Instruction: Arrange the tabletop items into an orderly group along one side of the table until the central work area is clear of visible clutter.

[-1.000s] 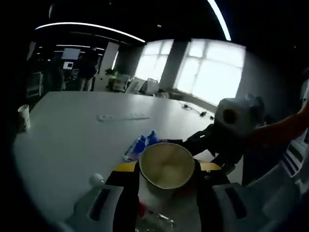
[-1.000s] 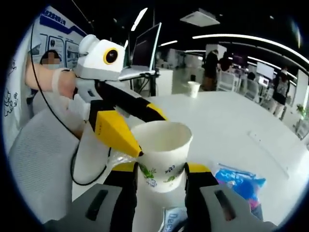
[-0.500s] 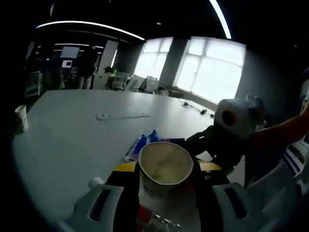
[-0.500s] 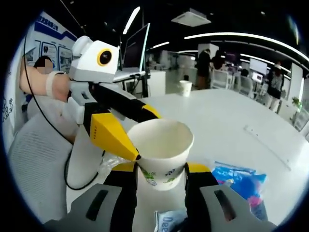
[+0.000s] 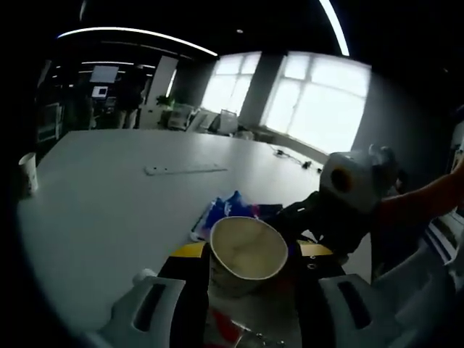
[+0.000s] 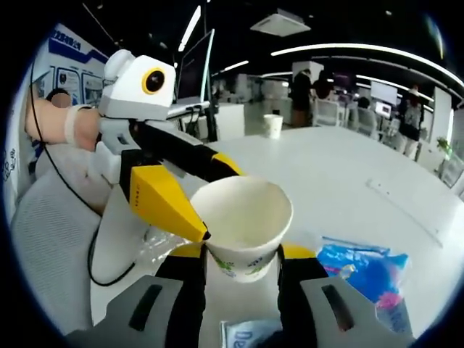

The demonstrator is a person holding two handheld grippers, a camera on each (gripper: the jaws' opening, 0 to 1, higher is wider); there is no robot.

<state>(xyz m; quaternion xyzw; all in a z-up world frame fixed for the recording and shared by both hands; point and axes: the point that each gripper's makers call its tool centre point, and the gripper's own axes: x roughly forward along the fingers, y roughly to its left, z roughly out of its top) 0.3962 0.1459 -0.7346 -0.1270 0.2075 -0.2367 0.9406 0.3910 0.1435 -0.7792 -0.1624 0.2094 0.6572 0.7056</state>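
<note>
In the left gripper view, a second paper cup (image 5: 27, 172) stands far to the left of the held paper cup (image 5: 246, 252), near the edge of the white table (image 5: 109, 196). A small white ball (image 5: 143, 275) lies just left of the held cup, beside the left jaw. A power strip (image 5: 185, 170) lies on the table beyond the cup. The left gripper (image 5: 246, 261) has its jaws closed against the cup's sides, mouth facing the camera. A blue packet (image 5: 230, 209) lies just behind the cup, and the right gripper (image 5: 319, 225) reaches in from the right, touching the cup.

In the right gripper view, the left gripper (image 6: 190, 226) comes in from the left, one yellow jaw tip touching the rim of the paper cup (image 6: 243, 225). The right gripper (image 6: 242, 264) clamps the cup's lower body between both jaws. The blue packet (image 6: 362, 270) lies right of the cup on the table (image 6: 341, 174); the other cup (image 6: 272, 125) stands far behind it.
</note>
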